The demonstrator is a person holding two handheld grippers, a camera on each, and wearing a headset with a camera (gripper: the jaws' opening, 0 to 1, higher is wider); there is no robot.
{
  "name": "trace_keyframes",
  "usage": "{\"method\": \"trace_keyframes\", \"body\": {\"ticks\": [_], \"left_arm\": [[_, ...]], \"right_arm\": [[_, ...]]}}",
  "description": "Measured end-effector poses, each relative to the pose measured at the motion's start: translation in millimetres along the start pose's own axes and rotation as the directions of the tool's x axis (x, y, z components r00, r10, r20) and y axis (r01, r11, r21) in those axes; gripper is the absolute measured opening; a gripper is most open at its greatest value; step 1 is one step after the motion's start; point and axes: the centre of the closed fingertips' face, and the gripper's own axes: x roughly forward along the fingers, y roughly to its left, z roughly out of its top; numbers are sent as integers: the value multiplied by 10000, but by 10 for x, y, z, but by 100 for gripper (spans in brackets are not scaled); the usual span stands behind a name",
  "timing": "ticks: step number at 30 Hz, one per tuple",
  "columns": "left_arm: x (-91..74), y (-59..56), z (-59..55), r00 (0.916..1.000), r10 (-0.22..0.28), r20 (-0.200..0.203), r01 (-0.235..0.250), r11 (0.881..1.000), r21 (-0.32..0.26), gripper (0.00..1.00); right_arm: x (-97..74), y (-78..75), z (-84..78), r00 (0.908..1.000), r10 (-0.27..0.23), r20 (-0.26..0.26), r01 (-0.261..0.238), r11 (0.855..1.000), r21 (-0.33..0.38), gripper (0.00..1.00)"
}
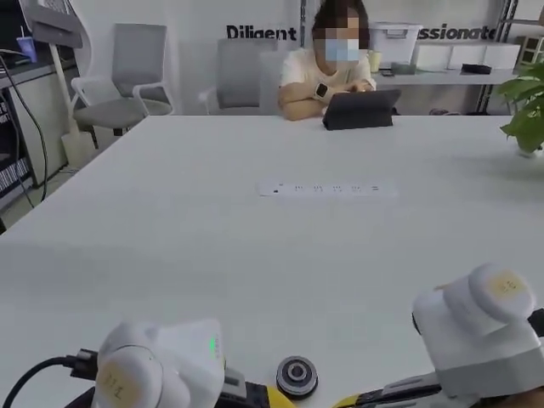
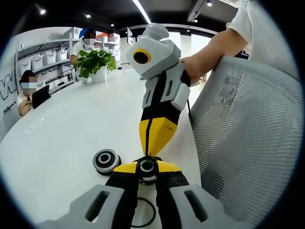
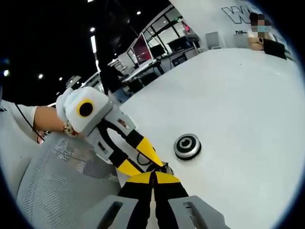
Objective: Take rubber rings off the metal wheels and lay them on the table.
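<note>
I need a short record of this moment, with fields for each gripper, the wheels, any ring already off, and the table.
left gripper: shut on the held wheel
right gripper: jaws together, tip at the held wheel; whether it pinches a ring there, I cannot tell
second wheel: flat on the table, beside the grippers, untouched
ring: one black ring lies on the table under the left gripper
power strip: at the middle of the table
far end: a person sits with a tablet
</note>
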Motion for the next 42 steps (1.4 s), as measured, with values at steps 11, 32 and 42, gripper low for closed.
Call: {"method": "trace_keyframes", "body": {"ticks": [11,32,42], "left_arm": [[-2,-6,2,10000,3,29,-3,10000,2,8],[3,0,10,9996,23,-282,-25,10000,-52,8],[-71,-44,218,9996,-252,117,251,9997,6,16]], "right_arm": [[-43,17,64,9960,575,689,-671,9869,1465,0],[-27,-139,-39,9994,-328,117,313,9934,1106,0],[-35,-147,-48,9991,-420,42,414,9945,957,0]]}}
